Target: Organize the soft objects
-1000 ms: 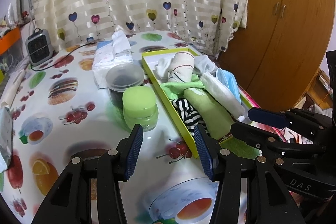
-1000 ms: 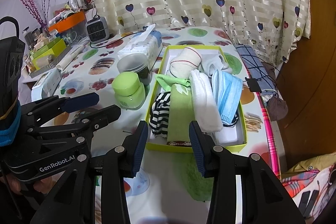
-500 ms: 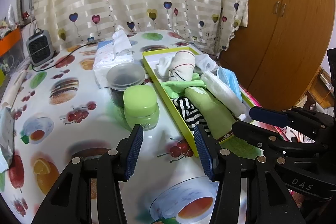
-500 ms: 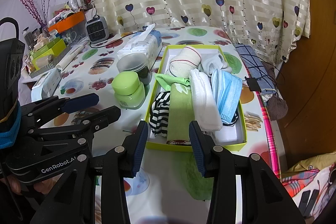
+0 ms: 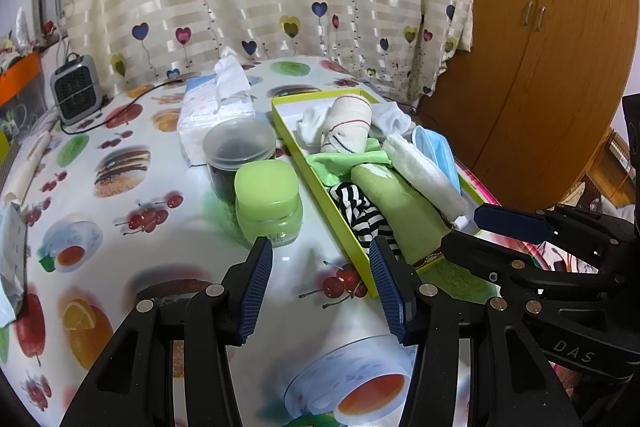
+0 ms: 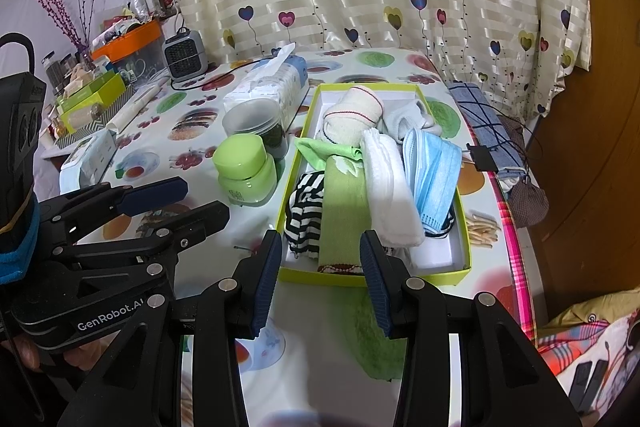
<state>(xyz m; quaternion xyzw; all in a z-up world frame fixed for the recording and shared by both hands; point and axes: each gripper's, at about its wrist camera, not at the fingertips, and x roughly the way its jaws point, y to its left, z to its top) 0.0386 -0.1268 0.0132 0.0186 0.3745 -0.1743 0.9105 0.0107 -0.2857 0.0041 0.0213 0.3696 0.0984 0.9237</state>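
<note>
we hold our left gripper and right gripper above the near table, both jaws parted and empty; the soft things lie packed in the yellow-green box right of the green jar, striped sock nearest left, blue mask far right

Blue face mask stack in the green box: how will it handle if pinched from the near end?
Probably floppy: the blue face masks are thin pleated sheets draped over the box edge. Likely very light. They look loosely stacked, so a pinch may lift only the top one or fan them out, and the dark ear loops at the near end could snag.
</note>
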